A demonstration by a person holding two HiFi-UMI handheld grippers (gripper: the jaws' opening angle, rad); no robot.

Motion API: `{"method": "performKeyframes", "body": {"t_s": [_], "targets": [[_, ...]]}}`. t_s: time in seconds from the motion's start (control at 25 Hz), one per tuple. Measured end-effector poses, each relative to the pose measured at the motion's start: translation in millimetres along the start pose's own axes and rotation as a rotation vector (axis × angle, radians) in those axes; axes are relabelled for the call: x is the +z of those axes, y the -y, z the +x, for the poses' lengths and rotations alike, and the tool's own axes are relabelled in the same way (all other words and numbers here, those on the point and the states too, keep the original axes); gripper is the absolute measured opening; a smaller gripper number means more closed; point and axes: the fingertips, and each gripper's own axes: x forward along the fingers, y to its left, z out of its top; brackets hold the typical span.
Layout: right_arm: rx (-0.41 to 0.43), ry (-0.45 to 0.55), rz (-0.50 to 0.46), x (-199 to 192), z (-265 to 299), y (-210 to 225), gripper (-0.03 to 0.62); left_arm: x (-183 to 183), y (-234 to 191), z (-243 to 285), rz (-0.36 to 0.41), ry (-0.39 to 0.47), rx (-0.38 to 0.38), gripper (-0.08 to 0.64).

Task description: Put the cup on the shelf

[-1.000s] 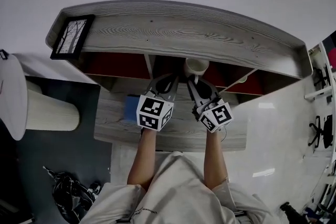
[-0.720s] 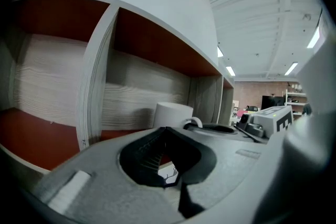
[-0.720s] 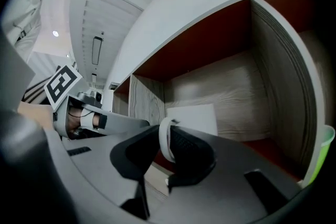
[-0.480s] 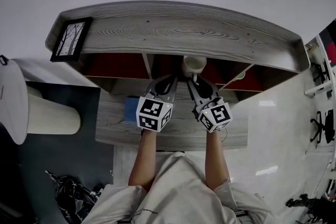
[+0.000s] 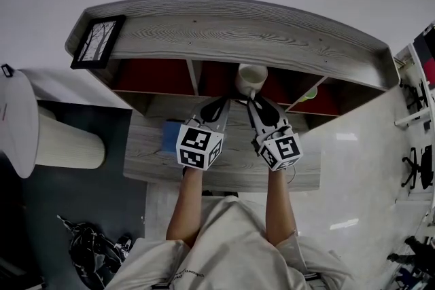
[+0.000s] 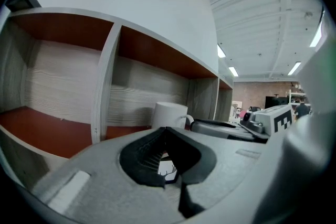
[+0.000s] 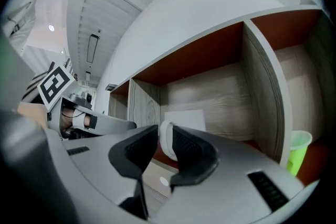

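A white cup (image 5: 251, 80) hangs at the mouth of the middle compartment of the grey wooden shelf (image 5: 231, 37). My right gripper (image 5: 251, 100) is shut on its handle. In the right gripper view the white handle (image 7: 167, 141) sits pinched between the dark pads, with the cup body (image 7: 185, 119) beyond it. Whether the cup rests on the red compartment floor I cannot tell. My left gripper (image 5: 221, 104) stays just left of the cup, jaws together and holding nothing. Its own view shows the cup (image 6: 169, 115) to the right of an upright divider (image 6: 105, 86).
A green cup (image 5: 310, 93) stands in the compartment to the right, also in the right gripper view (image 7: 298, 149). A framed picture (image 5: 95, 44) lies on the shelf top at the left. A blue object (image 5: 170, 138) sits on the lower board. A white round stand (image 5: 13, 122) is far left.
The right gripper has carried the cup slightly up and forward toward the shelf opening. The left gripper has barely moved.
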Motion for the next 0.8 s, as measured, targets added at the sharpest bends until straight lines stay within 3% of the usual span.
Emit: {"method": "performKeyframes", "body": {"t_s": [0.56, 0.8], "targets": [[-0.021, 0.025, 0.012, 6, -50, -2, 0.095, -11, 34, -25, 0.001, 0.001, 0.04, 0.011], [-0.05, -0.003, 0.039, -4, -77, 4, 0.094, -24, 50, -38, -0.014, 0.001, 0.091, 0.011]]}}
